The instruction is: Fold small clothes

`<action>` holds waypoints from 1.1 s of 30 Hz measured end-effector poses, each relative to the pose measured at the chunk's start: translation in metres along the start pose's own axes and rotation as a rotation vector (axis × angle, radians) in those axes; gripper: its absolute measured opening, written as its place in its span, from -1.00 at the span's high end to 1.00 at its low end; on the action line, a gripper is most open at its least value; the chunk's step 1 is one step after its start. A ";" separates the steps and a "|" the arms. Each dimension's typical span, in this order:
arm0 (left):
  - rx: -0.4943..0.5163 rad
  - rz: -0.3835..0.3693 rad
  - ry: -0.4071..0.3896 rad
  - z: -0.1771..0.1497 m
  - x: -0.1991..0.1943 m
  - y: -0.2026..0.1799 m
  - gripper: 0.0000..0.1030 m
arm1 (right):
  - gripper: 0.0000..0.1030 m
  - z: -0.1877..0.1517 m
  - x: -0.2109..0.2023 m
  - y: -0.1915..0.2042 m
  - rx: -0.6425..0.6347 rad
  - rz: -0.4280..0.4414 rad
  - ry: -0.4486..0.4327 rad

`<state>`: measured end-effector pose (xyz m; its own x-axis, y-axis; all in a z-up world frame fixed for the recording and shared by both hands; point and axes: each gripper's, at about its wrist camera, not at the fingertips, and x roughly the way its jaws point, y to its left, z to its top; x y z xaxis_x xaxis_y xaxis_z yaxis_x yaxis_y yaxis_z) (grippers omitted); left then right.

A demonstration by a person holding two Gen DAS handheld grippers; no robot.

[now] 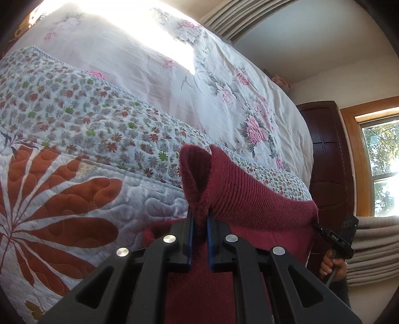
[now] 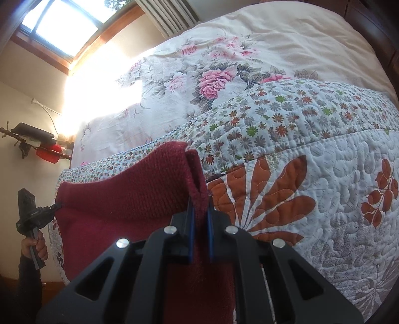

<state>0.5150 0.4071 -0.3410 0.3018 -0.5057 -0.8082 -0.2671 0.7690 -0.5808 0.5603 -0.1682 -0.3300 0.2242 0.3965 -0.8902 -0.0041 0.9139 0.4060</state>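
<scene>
a bed fills most of both views, spread with one cream sheet (image 1: 154, 62) printed with pink roses, sunlit to white in the upper middle of the left wrist view and the upper left of the right wrist view. over it lies one quilt (image 1: 74, 139) with a band of small flowers and large rust-orange leaf shapes, taking the left half of the left wrist view and the right half of the right wrist view. the room has pale walls, one dark wooden headboard (image 1: 326, 154) at the right of the left wrist view, a wood-framed window (image 1: 379, 164) at its right edge with trees outside, and pleated grey curtains (image 1: 232, 17) along its top. one more wood-framed window (image 2: 62, 27) shows in the upper left of the right wrist view, and a wall shelf (image 2: 37, 142) with dark and red things sits at its left edge

one maroon knitted garment (image 1: 249, 199) hangs stretched above the quilt, in the lower middle of both views. two grippers hold it: the left gripper (image 1: 199, 219) is clamped on one bunched top corner, its blue pads pressed to the knit, and the right gripper (image 2: 199, 206) is clamped likewise on the other corner. one hand (image 1: 333, 265) grips a handle at the lower right of the left wrist view
</scene>
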 end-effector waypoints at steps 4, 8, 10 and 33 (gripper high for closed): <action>-0.076 0.017 0.073 0.004 0.017 0.016 0.84 | 0.86 0.001 0.026 -0.013 0.034 -0.013 0.088; -0.157 0.029 0.153 0.005 0.036 0.033 0.84 | 0.86 -0.001 0.041 -0.022 0.074 0.000 0.138; -0.173 0.027 0.166 0.006 0.038 0.036 0.84 | 0.86 -0.001 0.042 -0.023 0.080 0.009 0.140; -0.086 0.095 0.091 0.035 0.049 0.014 0.84 | 0.86 0.014 0.043 -0.025 0.101 -0.031 0.071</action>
<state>0.5584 0.4065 -0.3854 0.1882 -0.4683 -0.8633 -0.3693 0.7807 -0.5041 0.5834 -0.1752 -0.3757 0.1535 0.3762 -0.9137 0.1006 0.9139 0.3932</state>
